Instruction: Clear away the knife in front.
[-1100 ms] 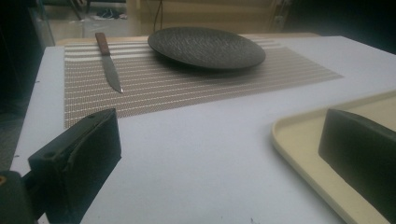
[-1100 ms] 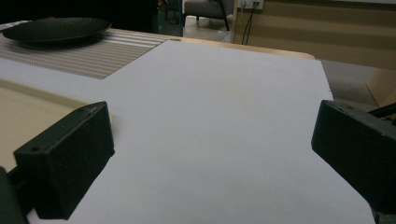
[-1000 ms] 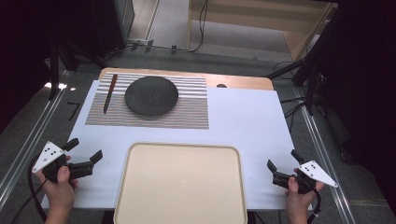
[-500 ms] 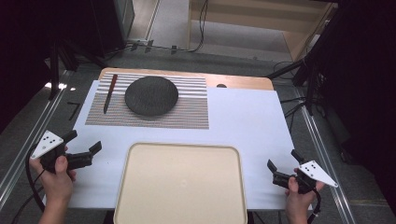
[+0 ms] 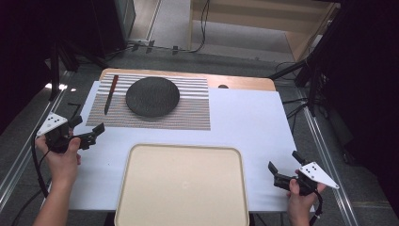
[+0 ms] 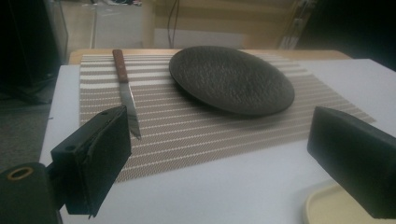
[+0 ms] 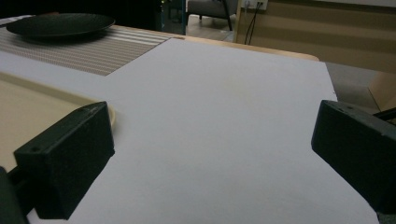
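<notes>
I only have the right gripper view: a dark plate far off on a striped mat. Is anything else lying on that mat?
Observer: Yes, a knife with a wooden handle lies on the mat, left of the plate and apart from it.
Operator: Where are the left tongs?
Observer: The left tongs hover by the mat's near left corner, pointing toward the knife. They are open with nothing between them, and their jaws have just been closing a little.
Operator: Is the tray loaded?
Observer: No, the beige tray holds nothing.
</notes>
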Demonstrator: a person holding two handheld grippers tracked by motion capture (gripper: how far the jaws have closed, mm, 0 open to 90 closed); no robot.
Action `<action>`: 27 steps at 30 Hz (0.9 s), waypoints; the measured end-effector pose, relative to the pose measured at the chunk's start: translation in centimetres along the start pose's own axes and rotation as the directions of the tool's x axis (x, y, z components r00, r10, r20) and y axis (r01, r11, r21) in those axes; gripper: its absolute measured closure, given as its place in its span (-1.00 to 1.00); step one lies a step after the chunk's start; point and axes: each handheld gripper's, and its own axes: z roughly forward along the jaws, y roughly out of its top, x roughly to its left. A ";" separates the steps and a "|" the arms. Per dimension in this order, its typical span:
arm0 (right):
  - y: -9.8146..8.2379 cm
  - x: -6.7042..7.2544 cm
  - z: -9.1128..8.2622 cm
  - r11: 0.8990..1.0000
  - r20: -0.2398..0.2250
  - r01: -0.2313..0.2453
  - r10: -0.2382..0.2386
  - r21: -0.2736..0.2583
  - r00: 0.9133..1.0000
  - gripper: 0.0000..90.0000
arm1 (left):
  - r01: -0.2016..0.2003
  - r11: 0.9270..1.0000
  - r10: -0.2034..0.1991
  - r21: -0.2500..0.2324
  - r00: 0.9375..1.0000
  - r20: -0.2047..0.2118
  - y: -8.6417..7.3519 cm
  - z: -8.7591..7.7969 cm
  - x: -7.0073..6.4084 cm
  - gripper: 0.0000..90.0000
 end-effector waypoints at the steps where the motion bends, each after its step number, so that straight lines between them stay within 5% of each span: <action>1: 0.0 0.0 0.0 1.000 0.001 0.000 0.000 0.000 1.000 -1.00 | 0.006 1.000 -0.006 -0.002 1.000 -0.003 0.1 0.3 0.1 -0.87; 27: -0.1 0.1 0.0 1.000 -0.011 0.012 -0.012 -0.004 1.000 -1.00 | 0.063 0.995 -0.059 0.083 0.997 -0.051 3.7 6.9 3.8 -0.78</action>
